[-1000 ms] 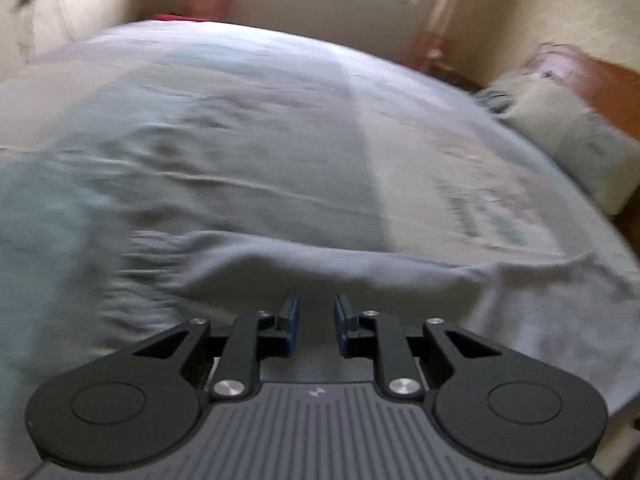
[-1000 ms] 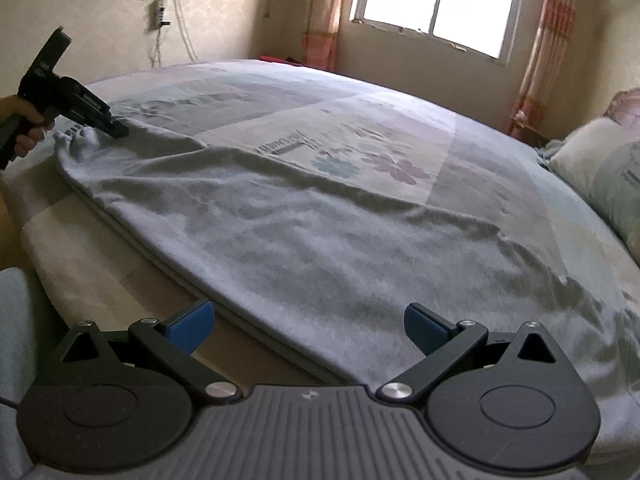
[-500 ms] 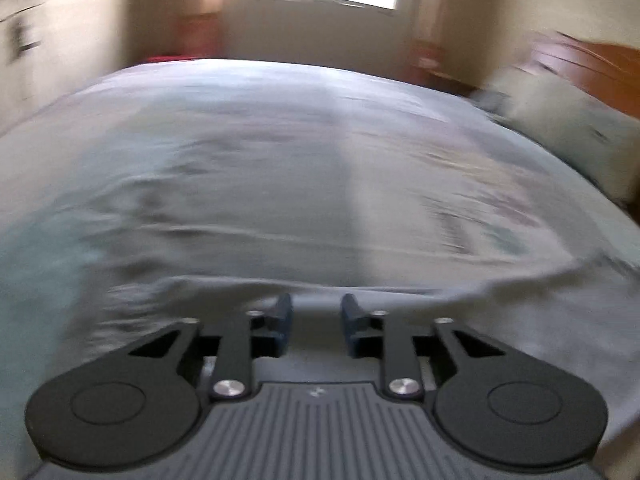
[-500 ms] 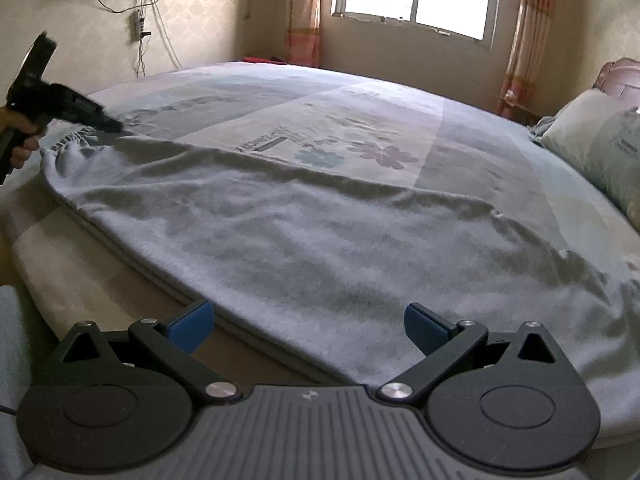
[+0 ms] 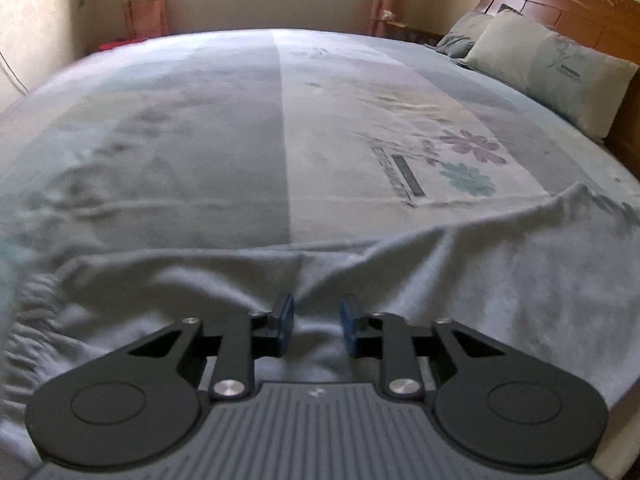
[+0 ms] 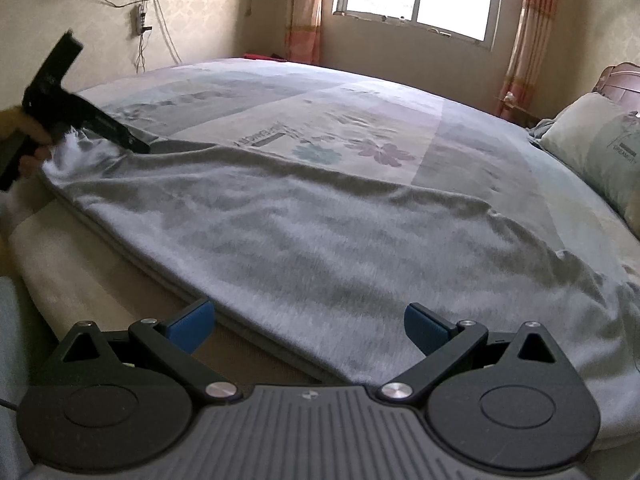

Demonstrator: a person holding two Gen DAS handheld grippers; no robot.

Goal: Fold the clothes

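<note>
Bedroom, patterned bed [image 5: 224, 152] | grey garment [image 6: 320, 248] spread along near edge | left hand-held gripper [image 5: 316, 330] narrowly parted, fabric between pads, pinch unclear | right hand-held gripper [image 6: 306, 326] wide, released, above hem

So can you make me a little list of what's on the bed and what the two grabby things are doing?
garment: grey garment, spread along the bed's near edge
bed: patterned sheet
pillows: pillows by the wooden headboard
left gripper: left gripper, narrow gap, cloth bunched between the fingers, grip unclear
right gripper: right gripper, wide open, holding nothing
</note>
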